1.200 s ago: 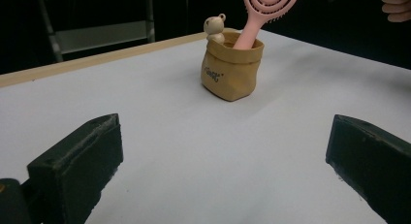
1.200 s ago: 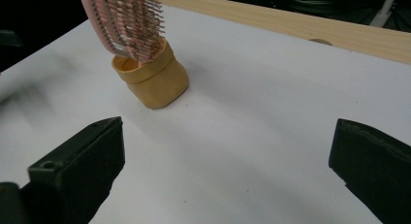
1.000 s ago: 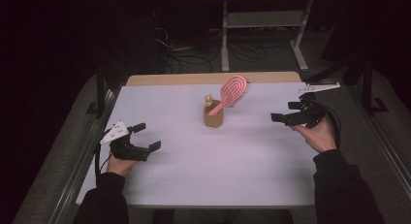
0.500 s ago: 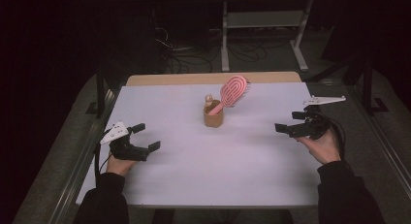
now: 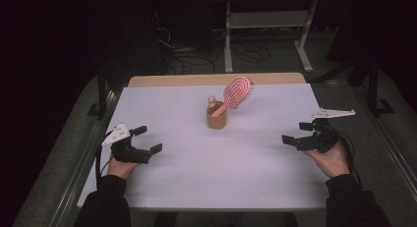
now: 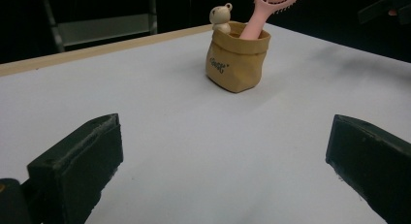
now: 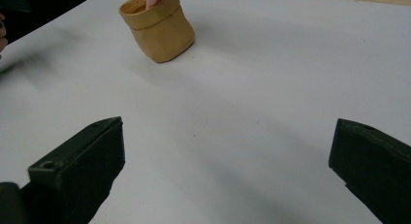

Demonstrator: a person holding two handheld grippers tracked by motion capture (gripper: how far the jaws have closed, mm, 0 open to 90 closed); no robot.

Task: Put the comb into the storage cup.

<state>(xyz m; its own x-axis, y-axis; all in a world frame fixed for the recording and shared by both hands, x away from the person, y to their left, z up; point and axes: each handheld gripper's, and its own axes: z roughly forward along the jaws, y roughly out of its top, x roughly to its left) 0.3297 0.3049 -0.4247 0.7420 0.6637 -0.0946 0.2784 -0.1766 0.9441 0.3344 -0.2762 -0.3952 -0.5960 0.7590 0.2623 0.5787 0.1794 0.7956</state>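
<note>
A small tan pouch stands upright near the middle back of the white table. A pink hairbrush leans out of it to the right, and a small cream bear figure sits at its rim. The left gripper view has the pouch, brush handle and bear well ahead. My left gripper rests open at the table's left, nothing between its jaws. At the right, my right gripper is open and empty, pointing left toward the pouch.
A wooden strip borders the table's far edge. Beyond it stand a metal shelf frame and cables on a dark floor. Dark rails run along both sides of the table.
My right gripper has drawn back toward the near edge and lower on the table's right side. The left gripper, the pouch and the brush have not moved.
</note>
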